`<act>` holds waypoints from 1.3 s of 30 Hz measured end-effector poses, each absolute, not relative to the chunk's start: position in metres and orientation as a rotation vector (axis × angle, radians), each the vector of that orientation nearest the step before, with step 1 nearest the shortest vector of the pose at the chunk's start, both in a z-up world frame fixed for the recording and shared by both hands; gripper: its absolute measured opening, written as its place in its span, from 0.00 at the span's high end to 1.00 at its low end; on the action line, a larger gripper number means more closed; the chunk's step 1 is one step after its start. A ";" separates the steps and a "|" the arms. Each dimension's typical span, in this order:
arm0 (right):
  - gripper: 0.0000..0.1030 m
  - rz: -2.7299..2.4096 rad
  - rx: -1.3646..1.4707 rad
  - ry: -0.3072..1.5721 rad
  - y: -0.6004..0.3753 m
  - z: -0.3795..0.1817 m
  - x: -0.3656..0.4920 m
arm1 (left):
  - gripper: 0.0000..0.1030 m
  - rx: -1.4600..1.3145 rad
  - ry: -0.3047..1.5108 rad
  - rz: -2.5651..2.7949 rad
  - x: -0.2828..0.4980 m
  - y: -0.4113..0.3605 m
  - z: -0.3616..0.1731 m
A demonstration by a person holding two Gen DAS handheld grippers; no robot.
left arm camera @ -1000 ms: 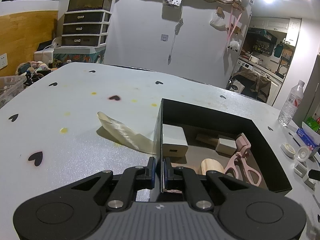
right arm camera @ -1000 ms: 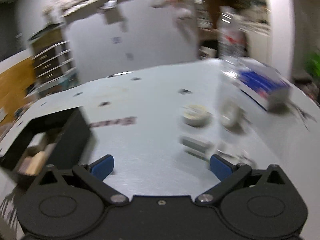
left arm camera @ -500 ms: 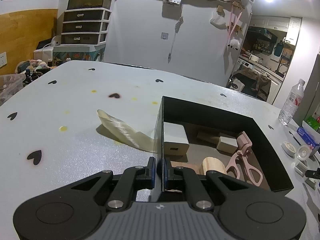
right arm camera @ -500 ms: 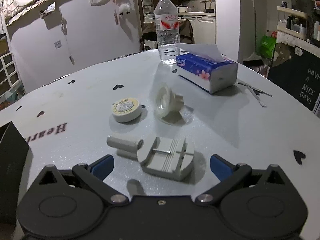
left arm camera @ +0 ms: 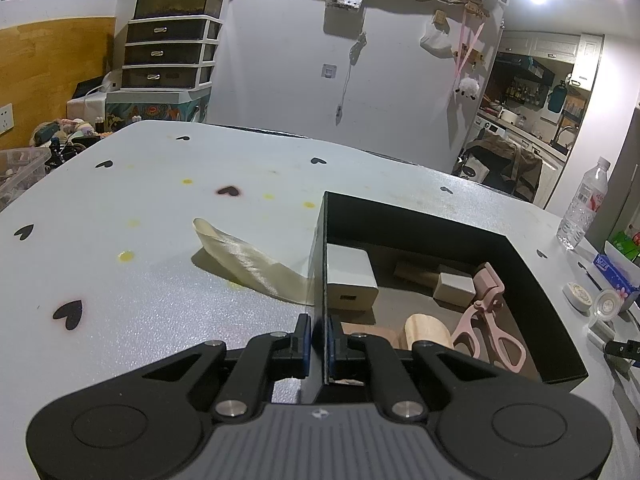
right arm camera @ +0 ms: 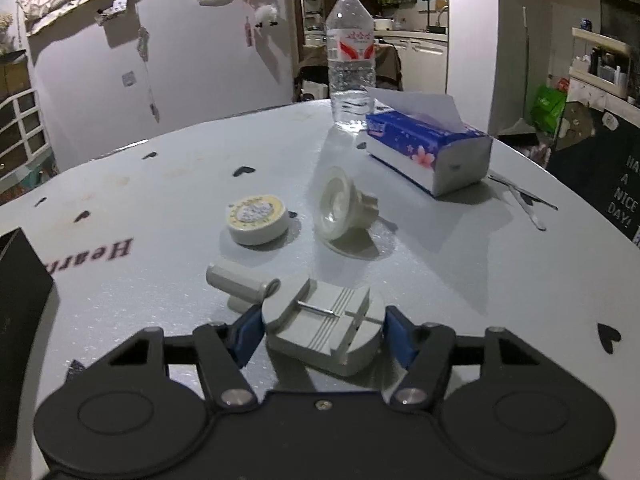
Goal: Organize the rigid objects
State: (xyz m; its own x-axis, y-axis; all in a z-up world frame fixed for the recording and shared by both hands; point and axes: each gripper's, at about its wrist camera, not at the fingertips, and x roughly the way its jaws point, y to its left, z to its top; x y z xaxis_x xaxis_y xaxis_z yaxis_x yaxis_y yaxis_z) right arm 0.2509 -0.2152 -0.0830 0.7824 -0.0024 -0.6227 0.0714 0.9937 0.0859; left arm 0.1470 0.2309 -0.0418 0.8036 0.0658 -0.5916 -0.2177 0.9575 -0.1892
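Note:
My left gripper [left arm camera: 318, 338] is shut on the near left wall of the black box [left arm camera: 320, 272]. Inside the box lie a white block [left arm camera: 350, 276], a pink eyelash curler [left arm camera: 486, 316], a wooden cylinder [left arm camera: 426, 330] and a small grey block [left arm camera: 456, 288]. In the right wrist view a grey watch-link tool [right arm camera: 324, 326] with a stubby round handle [right arm camera: 236, 280] lies on the table. My right gripper [right arm camera: 322, 330] straddles it and its jaws are closing. The blue pads [right arm camera: 248, 332] stand right at the tool's sides, not clearly pressing.
A round white tin [right arm camera: 256, 218] and a spot-lamp bulb [right arm camera: 344, 208] lie beyond the tool. Farther back are a blue tissue pack [right arm camera: 428, 148], a water bottle [right arm camera: 352, 60] and tweezers [right arm camera: 520, 196]. A cream ribbon [left arm camera: 248, 264] lies left of the box.
The right gripper swung from the box side to the grey tool, came down over it, and its jaws narrowed around it. The left gripper kept its grip on the box wall.

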 end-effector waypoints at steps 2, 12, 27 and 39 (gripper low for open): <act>0.37 0.018 0.099 0.645 -0.206 -0.072 0.248 | 0.92 -0.252 0.620 0.154 0.147 0.230 -0.042; 0.37 0.538 -0.045 0.505 -0.100 -0.004 0.238 | 0.92 -0.258 0.616 0.154 0.146 0.231 -0.042; 0.36 0.967 -0.453 0.664 0.049 -0.023 0.282 | 0.92 -0.259 0.609 0.142 0.144 0.230 -0.042; 0.20 0.982 -0.380 0.701 0.051 -0.030 0.288 | 0.91 -0.262 0.609 0.141 0.144 0.230 -0.043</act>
